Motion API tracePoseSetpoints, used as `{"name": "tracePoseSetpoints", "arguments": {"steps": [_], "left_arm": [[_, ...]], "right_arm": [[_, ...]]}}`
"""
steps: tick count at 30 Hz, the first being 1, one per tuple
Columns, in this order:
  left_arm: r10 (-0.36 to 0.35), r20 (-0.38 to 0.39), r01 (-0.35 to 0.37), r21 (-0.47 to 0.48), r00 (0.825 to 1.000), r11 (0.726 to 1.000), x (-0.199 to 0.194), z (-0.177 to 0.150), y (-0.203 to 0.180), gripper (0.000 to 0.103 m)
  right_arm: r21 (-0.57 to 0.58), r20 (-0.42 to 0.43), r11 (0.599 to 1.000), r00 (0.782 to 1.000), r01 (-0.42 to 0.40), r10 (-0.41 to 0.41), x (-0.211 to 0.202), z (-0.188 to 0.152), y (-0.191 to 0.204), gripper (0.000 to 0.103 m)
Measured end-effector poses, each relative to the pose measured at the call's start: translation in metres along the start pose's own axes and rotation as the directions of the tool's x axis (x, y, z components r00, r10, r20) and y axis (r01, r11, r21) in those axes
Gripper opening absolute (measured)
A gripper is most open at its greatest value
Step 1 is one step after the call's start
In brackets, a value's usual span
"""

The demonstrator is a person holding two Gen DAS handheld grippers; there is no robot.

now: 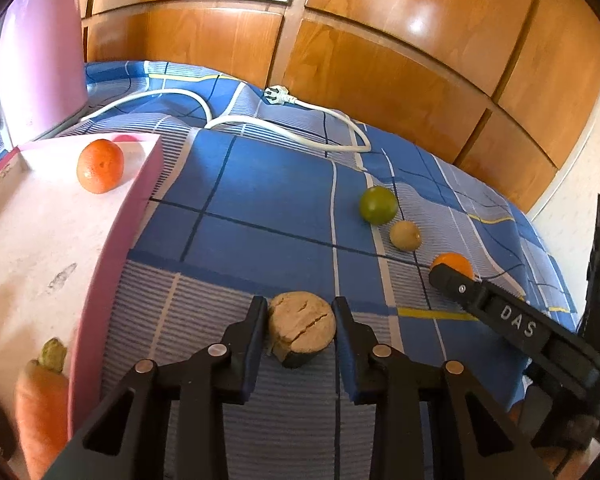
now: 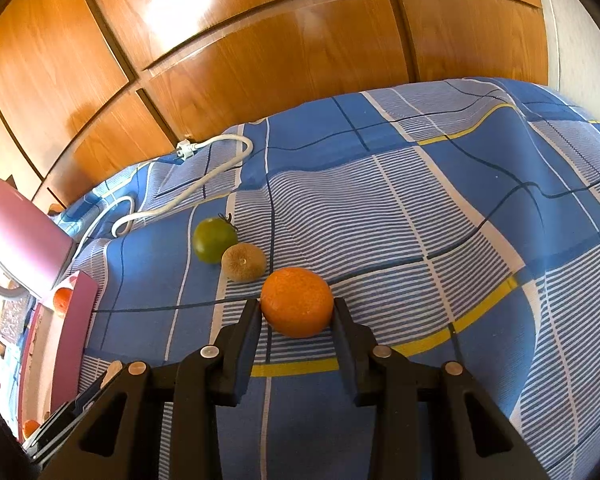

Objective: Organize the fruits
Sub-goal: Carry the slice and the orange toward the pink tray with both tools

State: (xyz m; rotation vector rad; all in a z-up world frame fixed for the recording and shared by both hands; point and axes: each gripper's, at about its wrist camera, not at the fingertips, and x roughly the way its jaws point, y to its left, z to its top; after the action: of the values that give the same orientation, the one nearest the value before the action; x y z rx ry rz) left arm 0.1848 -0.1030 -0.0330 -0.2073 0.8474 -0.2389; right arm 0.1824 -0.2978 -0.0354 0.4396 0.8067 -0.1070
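In the left wrist view, a cracked brown fruit (image 1: 302, 322) was gripped by the left gripper (image 1: 301, 330) above the bed (image 1: 268, 196), while an orange (image 2: 297, 302) was clamped by the right gripper (image 2: 297, 320).

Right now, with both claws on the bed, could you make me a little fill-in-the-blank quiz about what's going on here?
1. The right claw is closed on an ____ fruit.
2. The kiwi lies touching the ____ tomato.
3. The orange in the ____ box is beside no other fruit.
4. The cracked brown lump sits between the fingers of the ____ claw.

Missing words: orange; green; pink; left
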Motion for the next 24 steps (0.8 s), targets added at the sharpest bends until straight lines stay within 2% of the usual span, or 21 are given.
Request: {"name": "tracePoseSetpoints", "arguments": {"steps": [7, 15, 24], "left_arm": [[0.036, 0.007, -0.036, 0.068, 0.999, 0.997, -0.02, -0.019, 0.001, 0.033], [0.079, 0.053, -0.087, 0.161, 0.995, 0.983, -0.05, -0.05, -0.001, 0.033], [0.094, 0.112, -0.111, 0.162, 0.989, 0.981, -0.085, -0.067, 0.008, 0.033]], "right_arm": [[-0.043, -0.021, 0.999, 1.0, -0.023, 0.022, -0.006, -0.009, 0.01, 0.036], [-0.134, -0.047, 0.991, 0.999, -0.023, 0.017, -0.016, -0.026, 0.032, 0.035], [-0.263, -0.053, 0.965, 0.999, -0.019, 0.006, -0.038, -0.057, 0.058, 0.035]]}}
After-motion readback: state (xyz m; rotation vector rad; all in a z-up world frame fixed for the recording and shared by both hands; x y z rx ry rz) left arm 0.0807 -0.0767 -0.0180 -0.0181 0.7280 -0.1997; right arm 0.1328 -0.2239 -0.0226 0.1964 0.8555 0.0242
